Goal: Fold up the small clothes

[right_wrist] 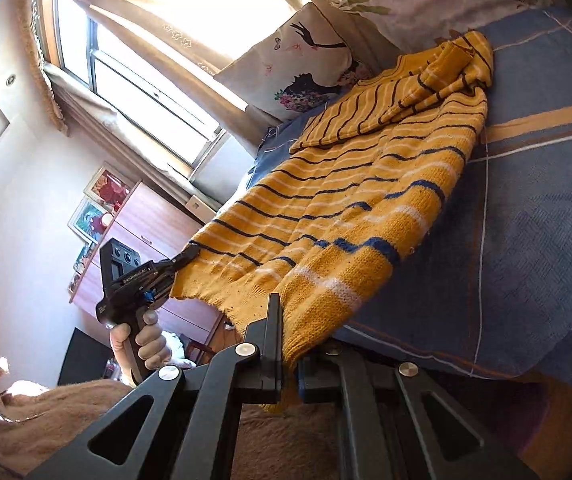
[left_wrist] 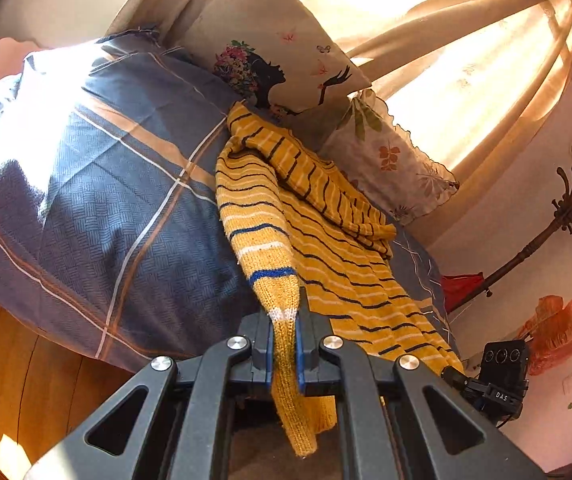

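Both claws clamped on the sweater's hem

Nearest us, our left gripper (left_wrist: 284, 332) is pinched tight on the near hem of the yellow striped sweater (left_wrist: 318, 240), and our right gripper (right_wrist: 286, 344) is closed just as tight on the same hem — no gap at either. Beyond, the sweater stretches across the blue plaid bedcover (right_wrist: 534, 216) toward the pillows (left_wrist: 286, 40) — one sleeve folded over its chest.

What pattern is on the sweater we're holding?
Mustard yellow sweater with thin navy and white stripes; clearest in the right wrist view.
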Tool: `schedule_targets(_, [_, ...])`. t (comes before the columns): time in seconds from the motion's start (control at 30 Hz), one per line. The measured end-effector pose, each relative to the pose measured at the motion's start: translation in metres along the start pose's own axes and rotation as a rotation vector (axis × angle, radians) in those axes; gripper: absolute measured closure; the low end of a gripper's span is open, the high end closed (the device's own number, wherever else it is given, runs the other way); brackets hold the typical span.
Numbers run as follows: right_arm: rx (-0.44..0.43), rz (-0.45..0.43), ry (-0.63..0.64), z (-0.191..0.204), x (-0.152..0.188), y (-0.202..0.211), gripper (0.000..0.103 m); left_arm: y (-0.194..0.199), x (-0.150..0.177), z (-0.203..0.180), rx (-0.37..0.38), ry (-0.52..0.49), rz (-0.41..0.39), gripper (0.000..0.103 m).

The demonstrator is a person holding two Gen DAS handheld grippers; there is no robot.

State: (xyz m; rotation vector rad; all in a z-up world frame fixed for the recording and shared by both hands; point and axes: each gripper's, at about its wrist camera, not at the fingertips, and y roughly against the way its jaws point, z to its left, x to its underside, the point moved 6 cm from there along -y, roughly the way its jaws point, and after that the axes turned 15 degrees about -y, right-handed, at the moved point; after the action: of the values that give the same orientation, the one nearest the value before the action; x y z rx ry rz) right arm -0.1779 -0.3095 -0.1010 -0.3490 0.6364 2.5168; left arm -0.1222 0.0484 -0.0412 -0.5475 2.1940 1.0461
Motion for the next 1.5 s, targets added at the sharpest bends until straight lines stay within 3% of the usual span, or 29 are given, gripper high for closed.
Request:
schedule_targets(0.13, [-0.013,-0.024,-0.023,0.004,-0.025,0.002,0.097,-0.009,-0.023,0.012,0.008,0.040,0.005,0.096])
schedule_targets(0.27, [-0.012,-0.037,-0.007,0.024,-0.065,0.000,0.097,-0.029,-0.070,0.007,0.005,-0.008,-0.008,0.095])
schedule_targets(0.47, [0.043,-0.087,-0.028,0.034,-0.165,-0.026,0.097,-0.103,-0.158,0.008,-0.007,-0.003,0.037,0.095])
schedule_targets(0.7, [0.143,-0.123,-0.137,-0.005,-0.288,-0.080,0.096,-0.215,-0.233,0.032,-0.110,0.020,0.088,0.095])
schedule_targets(0.87, [0.249,-0.107,-0.260,-0.068,-0.336,-0.123,0.094,-0.280,-0.243,0.070,-0.034,0.172,0.167,0.091])
schedule_targets(0.93, [0.267,-0.100,-0.315,-0.093,-0.346,-0.134,0.086,-0.286,-0.247,0.079,0.000,0.219,0.154,0.086])
schedule_targets(1.0, [0.259,-0.110,-0.368,-0.111,-0.354,-0.140,0.085,-0.282,-0.251,0.084,0.042,0.248,0.122,0.075])
schedule_targets(1.07, [0.234,-0.116,-0.398,-0.119,-0.360,-0.144,0.081,-0.270,-0.258,0.089,0.042,0.250,0.070,0.060])
schedule_targets(1.13, [0.214,-0.118,-0.403,-0.119,-0.364,-0.147,0.073,-0.258,-0.264,0.095,0.032,0.258,0.032,0.052])
schedule_targets(1.23, [0.198,-0.124,-0.403,-0.116,-0.369,-0.146,0.065,-0.243,-0.265,0.100,-0.012,0.246,0.031,0.050])
schedule_targets(1.33, [0.190,-0.138,-0.410,-0.115,-0.371,-0.141,0.061,-0.230,-0.256,0.098,-0.106,0.151,0.078,0.047])
schedule_targets(1.37, [0.184,-0.151,-0.415,-0.115,-0.371,-0.136,0.059,-0.228,-0.253,0.095,-0.134,0.112,0.095,0.047])
schedule_targets(1.43, [0.180,-0.206,-0.436,-0.117,-0.373,-0.121,0.044,-0.224,-0.243,0.092,-0.184,0.040,0.134,0.046])
schedule_targets(1.5, [0.167,-0.258,-0.462,-0.120,-0.375,-0.103,0.041,-0.222,-0.230,0.090,-0.219,-0.006,0.166,0.046])
